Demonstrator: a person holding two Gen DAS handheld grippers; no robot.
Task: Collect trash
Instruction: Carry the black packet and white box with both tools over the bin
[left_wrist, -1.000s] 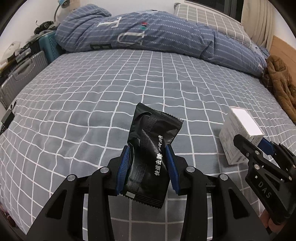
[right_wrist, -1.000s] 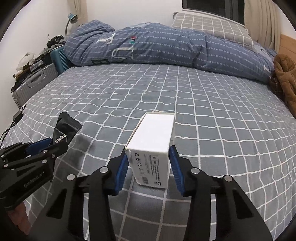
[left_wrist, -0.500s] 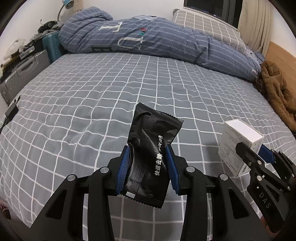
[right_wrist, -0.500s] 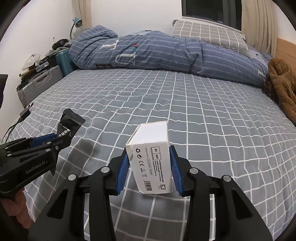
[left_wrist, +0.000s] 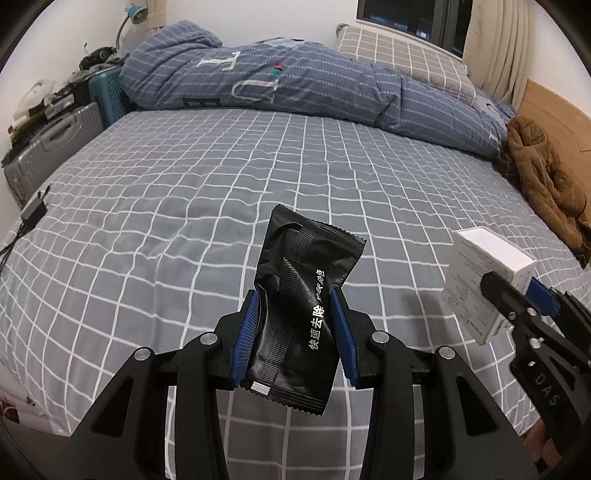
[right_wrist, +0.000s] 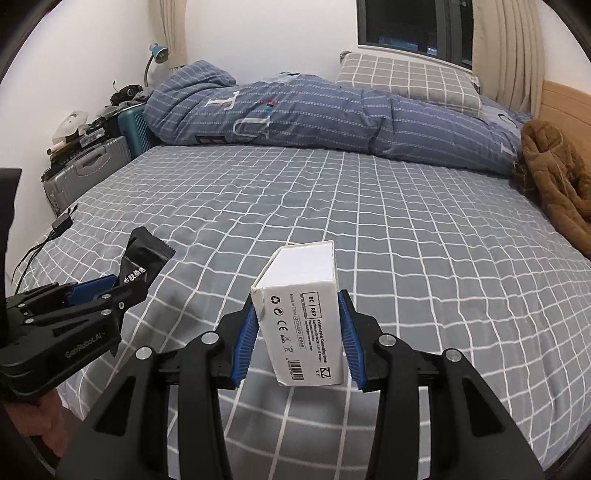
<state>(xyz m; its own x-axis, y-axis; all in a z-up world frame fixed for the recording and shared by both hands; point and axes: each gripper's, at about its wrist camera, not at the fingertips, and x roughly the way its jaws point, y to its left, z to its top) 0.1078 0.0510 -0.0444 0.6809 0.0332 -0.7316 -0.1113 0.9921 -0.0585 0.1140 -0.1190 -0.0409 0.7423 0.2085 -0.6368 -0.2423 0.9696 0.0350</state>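
My left gripper (left_wrist: 295, 328) is shut on a black plastic wrapper (left_wrist: 301, 295) with white Chinese print, held upright above the bed. My right gripper (right_wrist: 299, 332) is shut on a small white cardboard box (right_wrist: 304, 314) with printed symbols, also lifted above the bed. In the left wrist view the box (left_wrist: 484, 280) and the right gripper (left_wrist: 524, 299) show at the right edge. In the right wrist view the wrapper (right_wrist: 142, 258) and the left gripper (right_wrist: 96, 291) show at the left.
A grey checked bed sheet (left_wrist: 184, 206) lies below both grippers. A rolled blue duvet (left_wrist: 295, 88) and a checked pillow (left_wrist: 406, 55) lie at the back. A brown jacket (left_wrist: 543, 177) lies at the right. Suitcases (left_wrist: 55, 144) stand left of the bed. A charger with cable (left_wrist: 33, 214) lies at the left edge.
Both grippers have risen and drawn back from the bed with the wrapper and the box held. The box has come off the sheet and tilted in the right gripper.
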